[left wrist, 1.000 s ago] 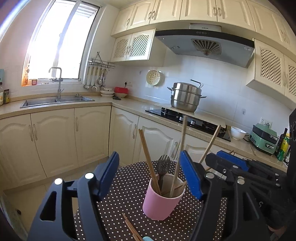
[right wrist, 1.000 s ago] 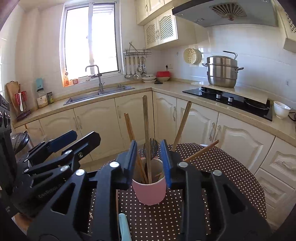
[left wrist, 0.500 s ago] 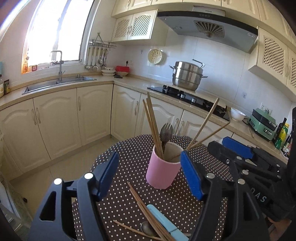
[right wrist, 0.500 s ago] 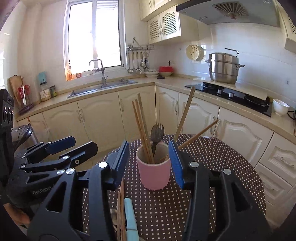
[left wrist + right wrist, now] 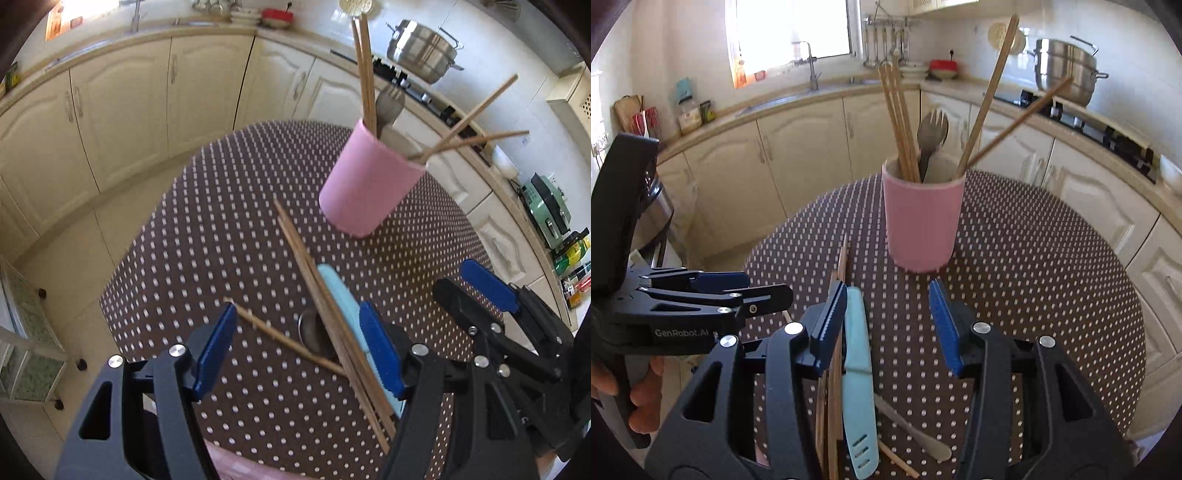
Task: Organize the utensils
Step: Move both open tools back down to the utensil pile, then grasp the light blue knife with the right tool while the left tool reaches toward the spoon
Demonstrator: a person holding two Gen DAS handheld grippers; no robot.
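Pink cup: cylindrical, upright on the dotted cloth, straight ahead of the right gripper's tips. Contents: a bundle of wooden chopsticks standing near vertical, two more leaning off to the right, one grey spork, tines up.

Loose chopsticks: a long bundle lying flat, running under the left gripper's right-hand finger.

Pale blue case: flat, just beside the bundle.

Metal spoon: bowl partly under the bundle.

Matt pink cup, wooden chopsticks, dull metal spork, and spotted cloth laid over the tabletop.
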